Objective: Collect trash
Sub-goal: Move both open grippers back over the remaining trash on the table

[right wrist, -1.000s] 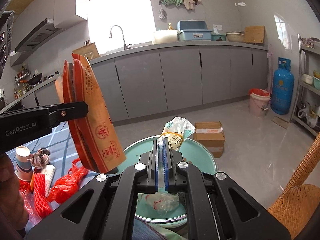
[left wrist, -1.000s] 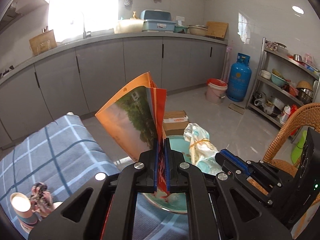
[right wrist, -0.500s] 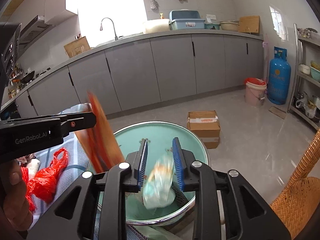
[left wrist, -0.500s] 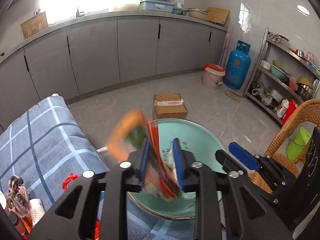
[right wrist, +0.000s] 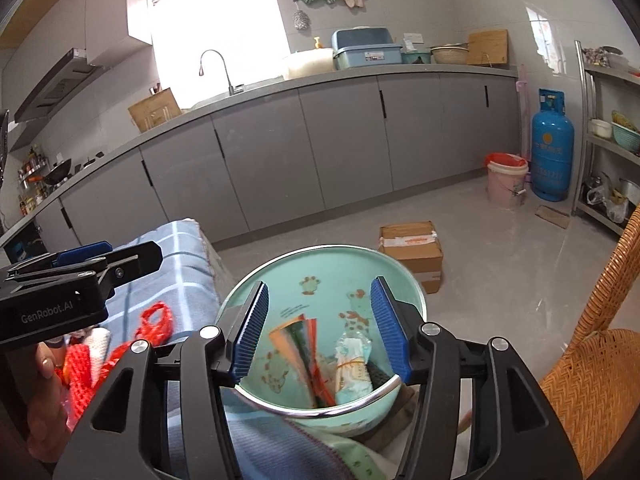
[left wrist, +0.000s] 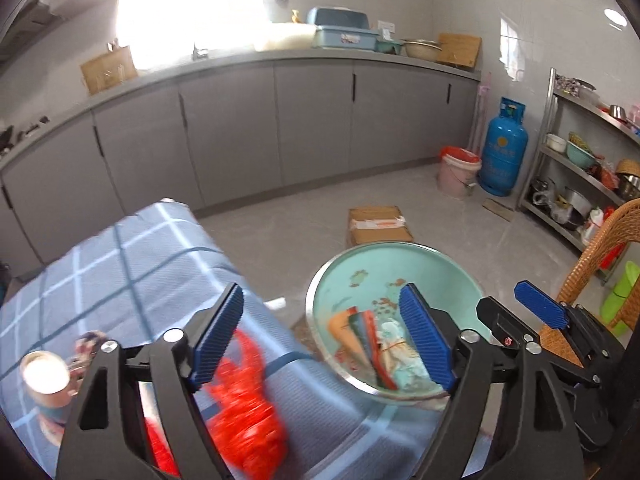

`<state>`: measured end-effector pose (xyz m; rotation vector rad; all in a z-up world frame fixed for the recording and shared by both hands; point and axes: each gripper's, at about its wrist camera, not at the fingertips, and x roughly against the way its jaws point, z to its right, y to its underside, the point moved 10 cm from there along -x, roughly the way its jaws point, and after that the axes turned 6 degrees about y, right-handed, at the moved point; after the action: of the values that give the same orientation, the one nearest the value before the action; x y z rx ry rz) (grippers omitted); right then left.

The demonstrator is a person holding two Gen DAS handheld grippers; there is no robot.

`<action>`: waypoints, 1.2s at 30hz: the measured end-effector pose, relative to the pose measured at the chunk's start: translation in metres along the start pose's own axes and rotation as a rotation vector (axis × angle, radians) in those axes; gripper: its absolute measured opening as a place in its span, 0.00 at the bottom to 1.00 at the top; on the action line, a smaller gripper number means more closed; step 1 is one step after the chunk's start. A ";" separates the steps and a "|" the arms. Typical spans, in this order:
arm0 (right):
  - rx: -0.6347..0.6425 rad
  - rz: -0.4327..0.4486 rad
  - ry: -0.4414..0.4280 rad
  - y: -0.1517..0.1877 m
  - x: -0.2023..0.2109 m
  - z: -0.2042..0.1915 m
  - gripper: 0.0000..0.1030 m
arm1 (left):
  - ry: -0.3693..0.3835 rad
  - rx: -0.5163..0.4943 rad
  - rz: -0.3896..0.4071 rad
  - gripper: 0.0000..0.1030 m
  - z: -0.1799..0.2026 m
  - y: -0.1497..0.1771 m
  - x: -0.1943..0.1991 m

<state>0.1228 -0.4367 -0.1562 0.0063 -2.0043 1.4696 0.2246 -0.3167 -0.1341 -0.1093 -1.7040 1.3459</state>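
Both packets dropped since before: orange foil packet (right wrist: pixel 294 342) and pale tied wrapper (right wrist: pixel 352 364) now lie in round mint basin (right wrist: pixel 320 268), bottoms rim-hidden. Left gripper (left wrist: pixel 320 336) gaping empty, blurred red net bag (left wrist: pixel 244 412) beneath; right gripper (right wrist: pixel 318 328) gaping empty.

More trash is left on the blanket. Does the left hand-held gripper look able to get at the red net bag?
Probably yes. The left hand-held gripper is open and empty, and the red net bag lies uncovered on the plaid blanket just below its left finger, with nothing between them.
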 end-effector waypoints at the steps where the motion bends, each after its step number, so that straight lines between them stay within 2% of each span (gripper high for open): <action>1: 0.005 0.000 -0.009 0.001 0.003 -0.006 0.54 | -0.012 0.001 0.006 0.78 -0.003 0.001 0.006; 7: 0.044 -0.010 -0.068 0.010 0.017 -0.047 0.55 | -0.069 0.043 0.014 0.79 -0.035 0.017 0.041; 17: 0.143 -0.036 -0.171 0.035 0.038 -0.118 0.57 | -0.236 0.092 0.026 0.84 -0.114 0.061 0.106; 23: 0.194 -0.058 -0.230 0.051 0.049 -0.155 0.57 | -0.306 0.174 -0.003 0.84 -0.165 0.093 0.133; 27: 0.246 -0.064 -0.275 0.067 0.061 -0.180 0.63 | -0.347 0.227 -0.027 0.85 -0.193 0.122 0.148; 33: 0.326 -0.082 -0.331 0.094 0.070 -0.216 0.65 | -0.421 0.267 -0.093 0.90 -0.221 0.171 0.156; 36: 0.360 -0.090 -0.341 0.106 0.072 -0.226 0.65 | -0.425 0.300 -0.123 0.90 -0.229 0.191 0.154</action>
<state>0.1375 -0.1782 -0.1738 0.5239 -1.9321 1.8463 0.2111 0.0116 -0.2031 0.4765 -1.7896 1.5915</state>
